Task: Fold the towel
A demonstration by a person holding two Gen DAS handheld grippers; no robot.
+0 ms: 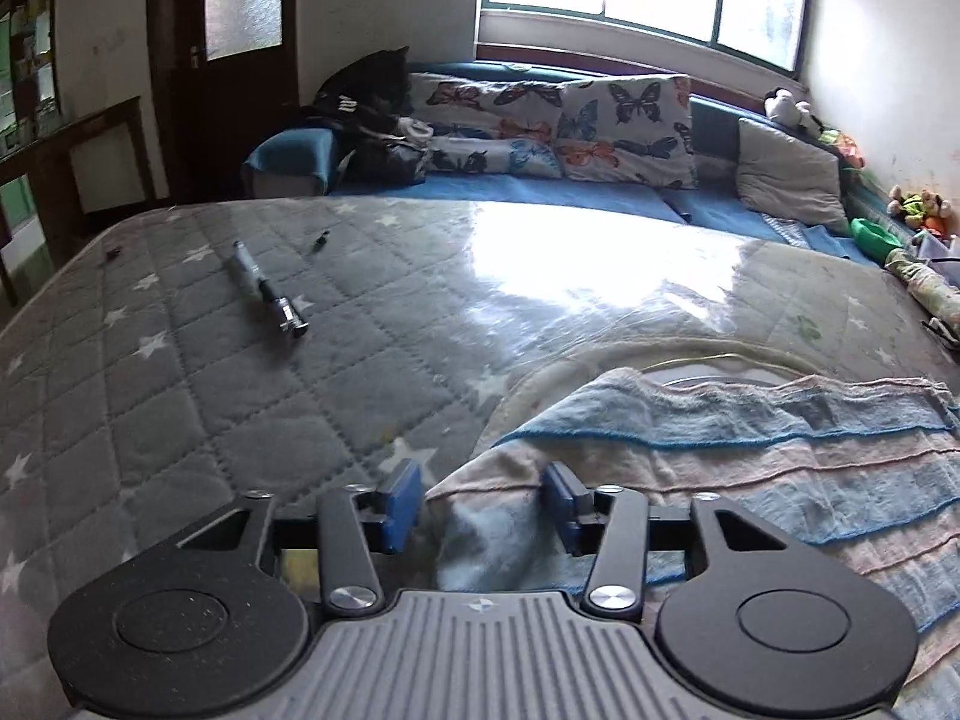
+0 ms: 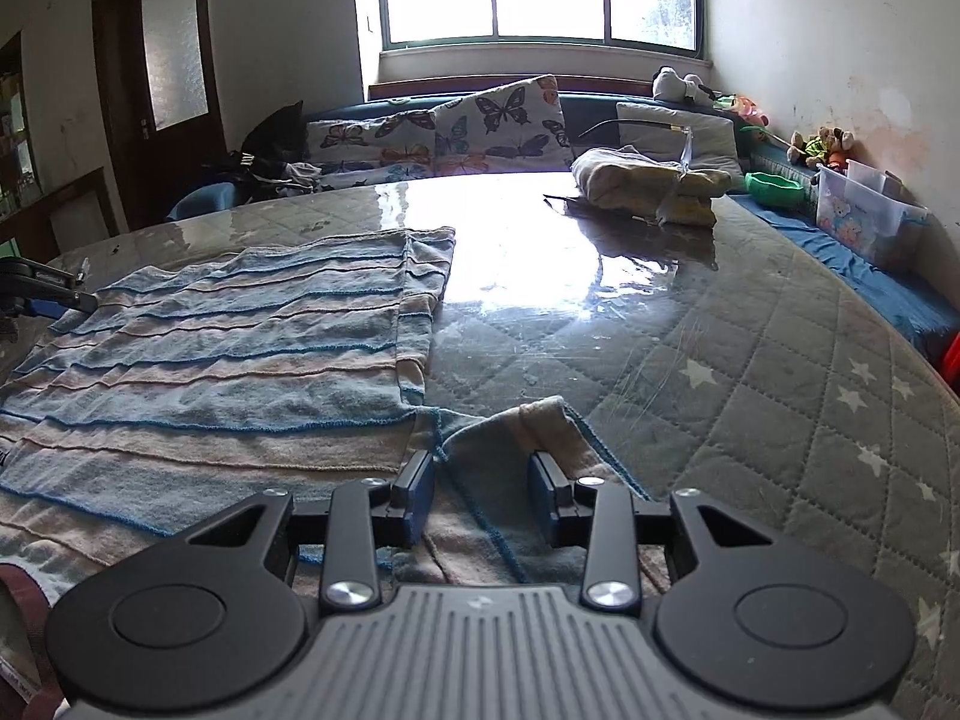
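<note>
The striped blue and pink towel [image 2: 240, 348] lies spread on the quilted grey star-patterned surface [image 2: 780, 390], with one layer folded over another. In the left wrist view, a bunched corner of the towel [image 1: 750, 450] rises between the blue pads [image 1: 402, 498], and my left gripper [image 1: 483, 501] is shut on it. The right wrist view shows that gripper [image 2: 60, 300] at the towel's far left edge. My right gripper [image 2: 483, 495] stands open over the near right corner, where the towel lies flat beneath its spread pads and a small flap is turned up.
A dark pen-like tool [image 1: 270, 294] and small black bits lie on the left part of the surface. A beige cloth bundle [image 2: 648, 186] sits at the back right, near a green bowl [image 2: 774, 186] and a plastic box [image 2: 864, 216]. Butterfly pillows [image 1: 624, 132] line the bench behind.
</note>
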